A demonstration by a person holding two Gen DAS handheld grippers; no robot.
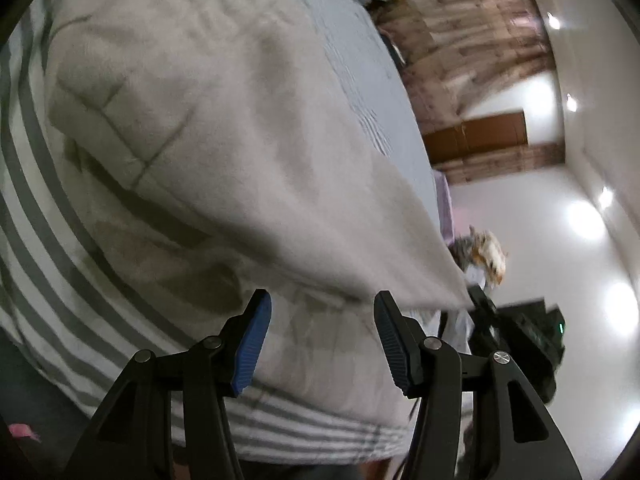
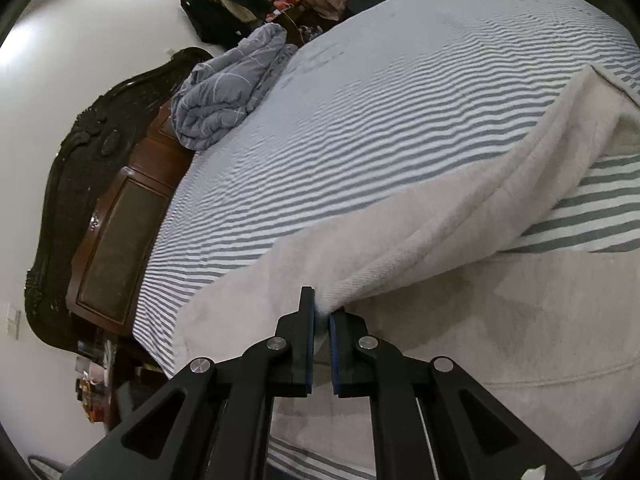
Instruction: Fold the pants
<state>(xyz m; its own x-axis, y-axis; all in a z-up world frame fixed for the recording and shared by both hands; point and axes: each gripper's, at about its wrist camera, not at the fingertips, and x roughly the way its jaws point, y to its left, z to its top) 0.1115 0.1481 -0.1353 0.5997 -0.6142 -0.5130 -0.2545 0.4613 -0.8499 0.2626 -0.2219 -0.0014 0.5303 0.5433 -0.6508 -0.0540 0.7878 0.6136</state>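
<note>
Light beige pants (image 1: pixel 224 128) lie on a bed with a grey and white striped sheet (image 1: pixel 36 216). In the left wrist view my left gripper (image 1: pixel 322 312) is open and empty, its blue-padded jaws apart just over the near part of the pants. A lifted flap of the pants stretches to the right, where my right gripper (image 1: pixel 480 300) holds its corner. In the right wrist view my right gripper (image 2: pixel 321 312) is shut on a corner of the pants (image 2: pixel 440 216) and holds that layer raised over the lower layer (image 2: pixel 500 320).
A rolled grey quilt (image 2: pixel 228 92) lies at the far side of the bed by a dark carved wooden headboard (image 2: pixel 92 152). Beyond the bed edge are white floor (image 1: pixel 560 240), a small dog (image 1: pixel 490 256), a brown door and bags against the wall (image 2: pixel 224 8).
</note>
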